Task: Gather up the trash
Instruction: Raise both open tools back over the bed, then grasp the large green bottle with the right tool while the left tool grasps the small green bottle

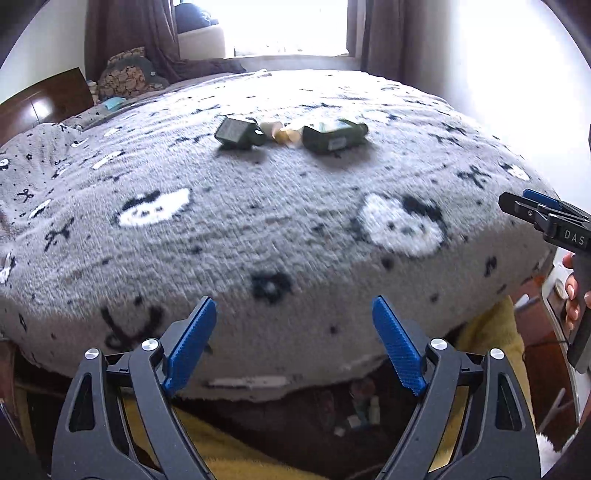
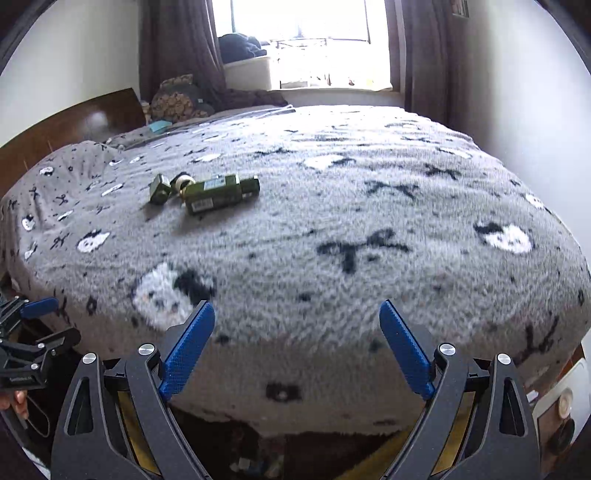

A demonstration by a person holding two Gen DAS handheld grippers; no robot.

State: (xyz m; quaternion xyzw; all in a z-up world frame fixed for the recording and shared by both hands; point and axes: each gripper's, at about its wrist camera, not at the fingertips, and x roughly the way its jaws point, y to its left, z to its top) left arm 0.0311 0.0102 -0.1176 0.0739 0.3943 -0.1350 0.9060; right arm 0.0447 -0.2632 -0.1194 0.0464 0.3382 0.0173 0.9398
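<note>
hand-held gripper [image 1: 293, 306] | black frame – blue ribbed pads [image 1: 192, 343] | silver screws [image 1: 149, 344]

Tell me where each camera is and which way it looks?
Left wrist: sits on the left gripper, looks down across the bed toward the window; shows its own open blue fingers, plus the right gripper and a hand at the right edge.
Right wrist: sits on the right gripper, faces the same way; shows its open fingers and the left gripper at the left edge.
Both share: the bed, the window, the green boxes.
</note>
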